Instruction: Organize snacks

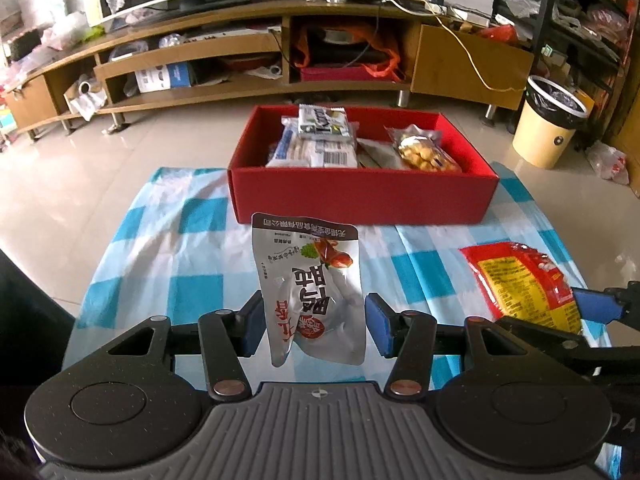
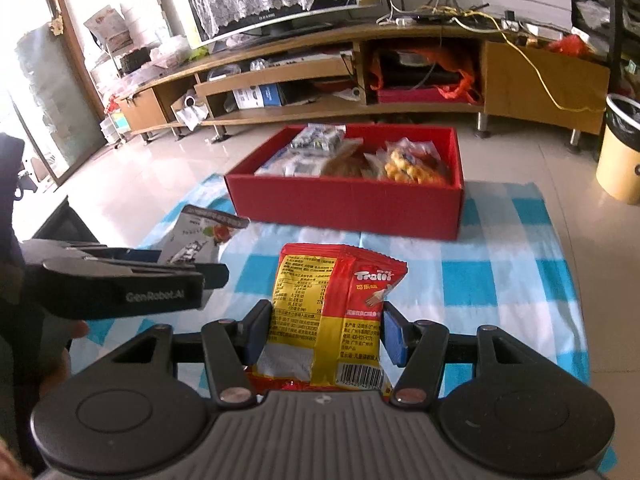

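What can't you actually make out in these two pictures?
- Left view: near end of the silver pouch, hidden behind the left gripper.
- Right view: bottom edge of the red-and-yellow Trolli bag, hidden behind the right gripper.
- Both: lower snacks in the red box, buried under others.

The left wrist camera sits just behind the left gripper [image 1: 314,322] and looks forward and a little down along its fingers, close above the checked cloth [image 1: 168,264]. It faces the red box [image 1: 360,196] and, behind it, the TV cabinet [image 1: 256,36].

The right wrist camera sits the same way behind the right gripper [image 2: 326,330], a bit more to the right, so the box [image 2: 344,204] appears slightly turned.

Both views share the cloth, the box, the cabinet and the bin [image 1: 548,124]. Each view also catches the other gripper at its side.
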